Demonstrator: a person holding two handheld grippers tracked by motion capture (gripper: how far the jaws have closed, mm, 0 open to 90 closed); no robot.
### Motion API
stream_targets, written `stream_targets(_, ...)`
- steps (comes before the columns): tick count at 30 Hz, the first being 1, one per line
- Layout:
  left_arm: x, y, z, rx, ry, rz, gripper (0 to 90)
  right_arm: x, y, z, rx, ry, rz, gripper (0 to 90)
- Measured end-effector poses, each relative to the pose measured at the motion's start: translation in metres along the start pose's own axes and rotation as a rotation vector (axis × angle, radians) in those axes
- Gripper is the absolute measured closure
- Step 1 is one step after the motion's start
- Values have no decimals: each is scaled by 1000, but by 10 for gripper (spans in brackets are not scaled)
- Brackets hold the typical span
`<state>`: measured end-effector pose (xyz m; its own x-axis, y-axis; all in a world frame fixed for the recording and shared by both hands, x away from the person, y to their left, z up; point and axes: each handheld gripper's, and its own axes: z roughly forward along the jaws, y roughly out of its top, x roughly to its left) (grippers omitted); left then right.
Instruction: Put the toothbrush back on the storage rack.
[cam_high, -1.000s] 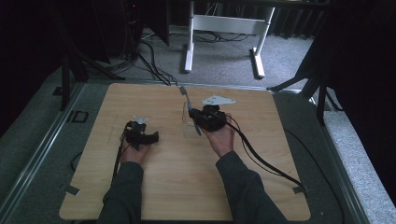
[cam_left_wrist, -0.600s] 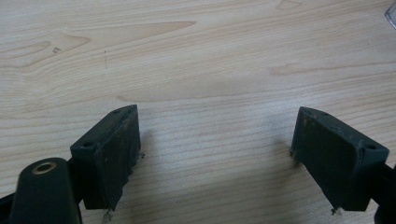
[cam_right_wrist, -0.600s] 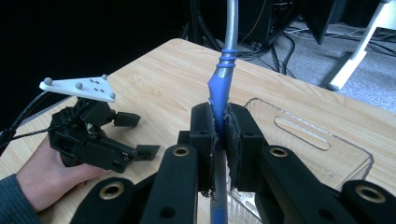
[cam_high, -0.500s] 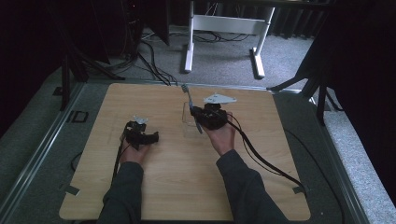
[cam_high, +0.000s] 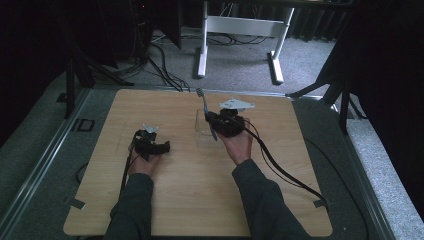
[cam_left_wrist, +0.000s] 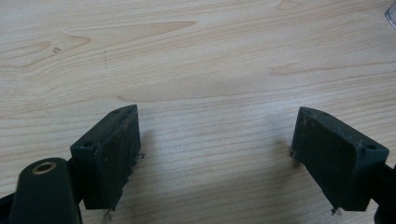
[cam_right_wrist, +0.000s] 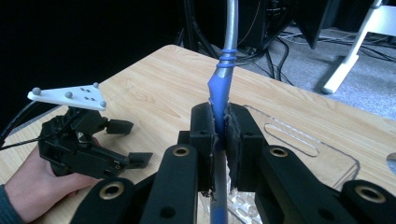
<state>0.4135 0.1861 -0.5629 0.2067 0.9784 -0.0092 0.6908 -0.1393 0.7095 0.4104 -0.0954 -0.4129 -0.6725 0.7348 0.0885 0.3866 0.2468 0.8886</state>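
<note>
right gripper (cam_right_wrist: 219, 140) clamps whisk (cam_right_wrist: 223, 70) — table (cam_high: 165, 200) bare around

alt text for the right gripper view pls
The right gripper is clamped on the blue handle of a utensil whose metal shaft rises out of the top of the frame, above a clear plastic tray on the wooden table. At left, the left gripper rests open.

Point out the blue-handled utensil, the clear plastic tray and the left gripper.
blue-handled utensil (cam_right_wrist: 218, 88): right gripper view, blue grip above the jaws.
clear plastic tray (cam_right_wrist: 299, 140): right gripper view, flat rim.
left gripper (cam_left_wrist: 215, 154): left gripper view, between its open fingertips.
</note>
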Motion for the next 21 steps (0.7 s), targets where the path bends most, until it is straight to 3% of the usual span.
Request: stream_targets(21,0,0,0,1,0,1,157,-7,4,1,-21,-18,12,815)
